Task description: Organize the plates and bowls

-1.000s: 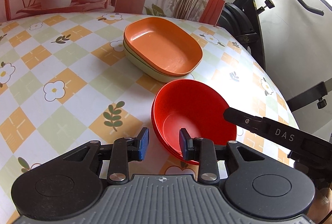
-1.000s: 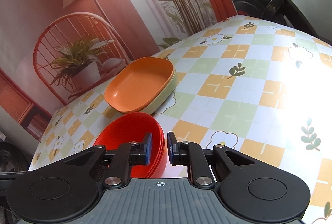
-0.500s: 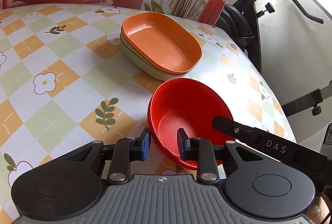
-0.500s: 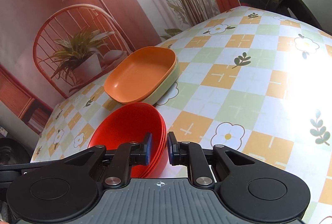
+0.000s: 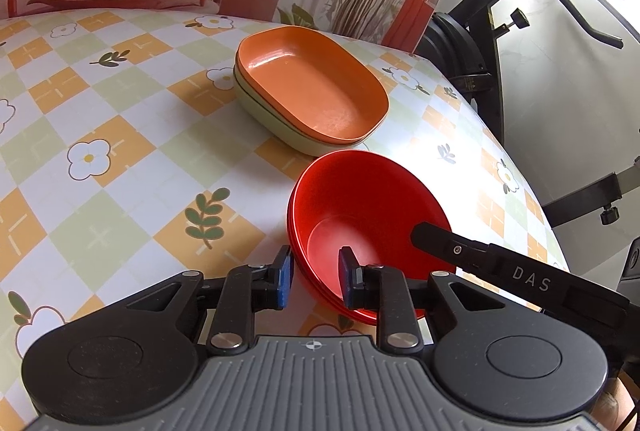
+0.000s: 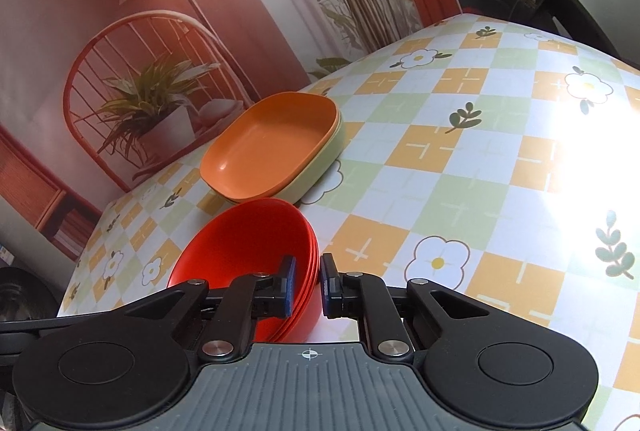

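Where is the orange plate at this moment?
The orange plate lies nested on a pale green plate mid-table in both views, just behind the red bowls, near the plant backdrop.

Worktop (image 5: 120, 135): covered in a checked cloth of orange, pale green and white squares with printed flowers and leaf sprigs. On it, far: orange dish (image 5: 316, 95) nested in a pale green dish (image 5: 256, 107). Nearer, just beside these: stack of red bowls (image 5: 360, 207), tilted.
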`<action>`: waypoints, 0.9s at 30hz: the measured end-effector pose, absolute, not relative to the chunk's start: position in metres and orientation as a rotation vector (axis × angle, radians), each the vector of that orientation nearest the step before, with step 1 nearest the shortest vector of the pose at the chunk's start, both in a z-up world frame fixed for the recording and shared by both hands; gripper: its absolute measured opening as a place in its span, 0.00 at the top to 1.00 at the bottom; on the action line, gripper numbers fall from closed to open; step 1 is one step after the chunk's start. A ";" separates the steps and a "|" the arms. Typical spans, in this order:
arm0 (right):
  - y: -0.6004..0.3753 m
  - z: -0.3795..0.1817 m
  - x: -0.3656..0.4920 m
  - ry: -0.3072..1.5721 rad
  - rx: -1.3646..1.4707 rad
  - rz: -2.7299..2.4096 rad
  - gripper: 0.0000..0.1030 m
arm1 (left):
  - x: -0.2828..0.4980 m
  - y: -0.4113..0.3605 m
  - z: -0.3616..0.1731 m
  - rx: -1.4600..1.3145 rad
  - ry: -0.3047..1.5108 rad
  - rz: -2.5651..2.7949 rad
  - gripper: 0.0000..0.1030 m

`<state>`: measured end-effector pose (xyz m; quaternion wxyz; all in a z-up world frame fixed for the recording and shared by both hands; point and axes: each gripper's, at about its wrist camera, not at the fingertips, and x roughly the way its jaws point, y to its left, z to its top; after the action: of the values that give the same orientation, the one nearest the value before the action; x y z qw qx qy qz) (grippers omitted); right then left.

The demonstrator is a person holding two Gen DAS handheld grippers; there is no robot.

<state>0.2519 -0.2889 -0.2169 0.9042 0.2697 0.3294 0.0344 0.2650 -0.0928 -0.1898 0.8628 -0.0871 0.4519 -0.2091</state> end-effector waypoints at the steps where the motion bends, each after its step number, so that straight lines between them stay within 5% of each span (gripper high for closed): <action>1: -0.289 -0.217 0.252 0.680 0.557 0.071 0.88 | 0.265 -0.093 -0.189 -0.183 0.946 -0.439 0.75; 27: -0.292 -0.175 0.251 0.591 0.548 0.070 0.90 | 0.260 -0.087 -0.147 -0.188 0.827 -0.484 0.75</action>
<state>0.2507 -0.2921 -0.1752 0.9194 0.2664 0.2873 0.0340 0.2602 -0.0866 -0.1467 0.8831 -0.0904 0.3973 -0.2326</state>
